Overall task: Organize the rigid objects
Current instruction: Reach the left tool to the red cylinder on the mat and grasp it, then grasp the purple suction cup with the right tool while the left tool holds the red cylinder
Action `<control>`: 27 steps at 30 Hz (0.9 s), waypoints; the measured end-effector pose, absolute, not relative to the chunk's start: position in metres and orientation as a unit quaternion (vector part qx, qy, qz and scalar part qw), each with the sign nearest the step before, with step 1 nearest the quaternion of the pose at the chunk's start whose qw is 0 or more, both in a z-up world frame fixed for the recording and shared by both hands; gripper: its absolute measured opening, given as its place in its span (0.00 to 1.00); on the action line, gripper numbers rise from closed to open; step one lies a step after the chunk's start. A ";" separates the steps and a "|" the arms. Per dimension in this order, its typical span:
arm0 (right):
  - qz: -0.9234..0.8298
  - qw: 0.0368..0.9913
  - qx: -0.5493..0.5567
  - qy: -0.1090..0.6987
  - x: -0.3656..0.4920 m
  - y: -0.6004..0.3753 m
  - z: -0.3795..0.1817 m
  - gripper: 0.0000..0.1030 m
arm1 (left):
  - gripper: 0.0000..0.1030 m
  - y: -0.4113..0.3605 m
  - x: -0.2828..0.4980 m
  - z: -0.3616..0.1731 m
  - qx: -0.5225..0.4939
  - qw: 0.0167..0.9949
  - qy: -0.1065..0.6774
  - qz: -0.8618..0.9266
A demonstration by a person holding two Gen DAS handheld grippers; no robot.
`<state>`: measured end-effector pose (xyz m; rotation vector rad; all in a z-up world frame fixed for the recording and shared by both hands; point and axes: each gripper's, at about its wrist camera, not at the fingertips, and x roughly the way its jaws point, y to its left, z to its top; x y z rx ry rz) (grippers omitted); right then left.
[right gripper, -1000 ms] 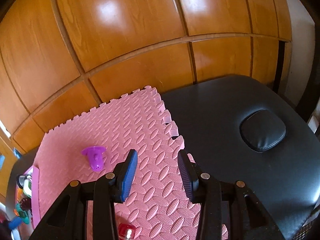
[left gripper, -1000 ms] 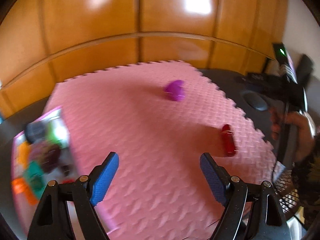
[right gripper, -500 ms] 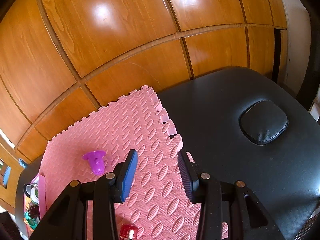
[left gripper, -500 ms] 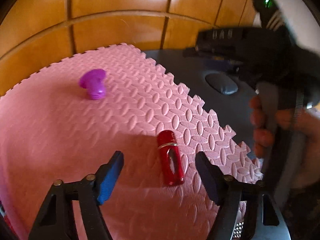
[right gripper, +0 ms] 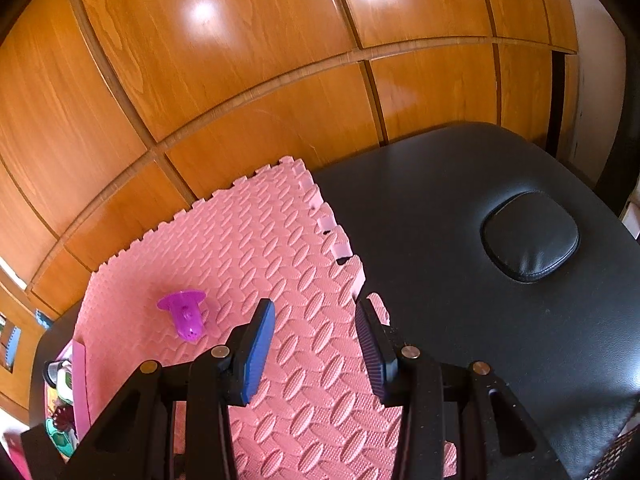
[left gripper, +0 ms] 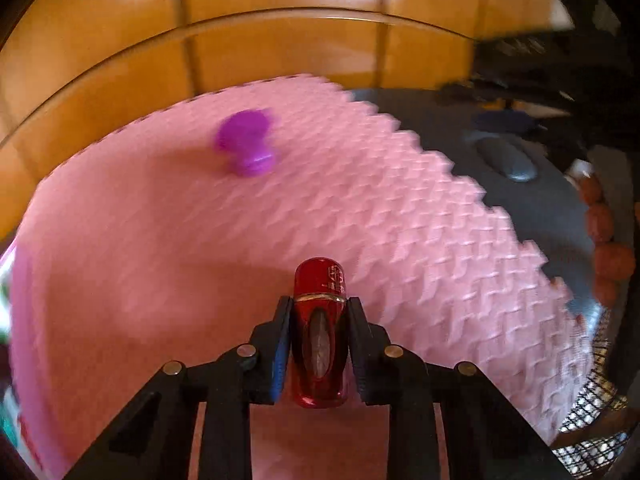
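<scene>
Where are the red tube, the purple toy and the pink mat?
red tube [left gripper: 320, 320], left wrist view, on its body between the gripper pads
purple toy [right gripper: 185, 312], right wrist view, on its stem
pink mat [right gripper: 280, 232], right wrist view, bare patch

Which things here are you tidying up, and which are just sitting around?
Part of the tidying:
- red tube, clamped in the left gripper
- purple toy, lying on the pink mat
- box of small toys at the mat's left edge

Just around:
- black padded table
- wooden wall panels
- right gripper, open, holding nothing
</scene>
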<state>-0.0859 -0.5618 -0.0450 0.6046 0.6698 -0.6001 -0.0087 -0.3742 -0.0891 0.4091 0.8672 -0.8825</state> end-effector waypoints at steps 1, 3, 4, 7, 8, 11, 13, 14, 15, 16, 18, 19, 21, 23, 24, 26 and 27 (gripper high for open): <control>-0.284 0.856 0.287 0.323 -0.084 -0.561 -0.046 0.40 | 0.26 -0.363 -0.004 -0.090 0.182 0.804 0.402 -0.397; -0.277 0.855 0.284 0.333 -0.081 -0.560 -0.050 0.40 | 0.26 -0.340 0.005 -0.094 0.162 0.820 0.398 -0.378; -0.273 0.855 0.282 0.338 -0.079 -0.558 -0.051 0.40 | 0.26 -0.329 0.007 -0.095 0.154 0.825 0.390 -0.379; -0.260 0.855 0.269 0.360 -0.071 -0.552 -0.057 0.40 | 0.26 -0.317 0.006 -0.098 0.153 0.831 0.381 -0.376; -0.256 0.855 0.266 0.364 -0.069 -0.550 -0.058 0.40 | 0.27 -0.316 0.007 -0.099 0.152 0.831 0.380 -0.377; -0.241 0.854 0.257 0.383 -0.062 -0.543 -0.065 0.40 | 0.27 -0.315 0.007 -0.101 0.154 0.833 0.375 -0.377; -0.230 0.852 0.255 0.396 -0.058 -0.539 -0.069 0.40 | 0.26 -0.316 0.001 -0.098 0.155 0.834 0.373 -0.377; -0.220 0.851 0.255 0.402 -0.055 -0.536 -0.072 0.40 | 0.26 -0.315 0.001 -0.098 0.152 0.834 0.373 -0.378; -0.212 0.851 0.255 0.407 -0.053 -0.534 -0.074 0.40 | 0.26 -0.313 0.002 -0.097 0.146 0.833 0.375 -0.380; -0.207 0.850 0.254 0.412 -0.051 -0.531 -0.075 0.40 | 0.26 -0.314 0.003 -0.098 0.141 0.832 0.377 -0.383; -0.193 0.853 0.247 0.417 -0.047 -0.524 -0.076 0.40 | 0.26 -0.314 0.004 -0.098 0.136 0.830 0.379 -0.386; -0.185 0.855 0.246 0.417 -0.045 -0.521 -0.076 0.40 | 0.26 -0.313 0.004 -0.098 0.136 0.830 0.378 -0.386; -0.165 0.859 0.246 0.416 -0.040 -0.515 -0.076 0.41 | 0.26 -0.313 0.003 -0.098 0.137 0.831 0.377 -0.386; -0.153 0.862 0.240 0.419 -0.034 -0.508 -0.075 0.44 | 0.26 -0.312 0.004 -0.098 0.134 0.831 0.377 -0.387; -0.147 0.863 0.237 0.421 -0.030 -0.504 -0.075 0.47 | 0.26 -0.312 0.004 -0.098 0.132 0.831 0.377 -0.388; -0.136 0.864 0.229 0.426 -0.023 -0.497 -0.076 0.48 | 0.26 -0.312 0.004 -0.098 0.130 0.831 0.378 -0.388; -0.134 0.864 0.225 0.429 -0.018 -0.494 -0.076 0.48 | 0.26 -0.312 0.004 -0.098 0.129 0.831 0.378 -0.388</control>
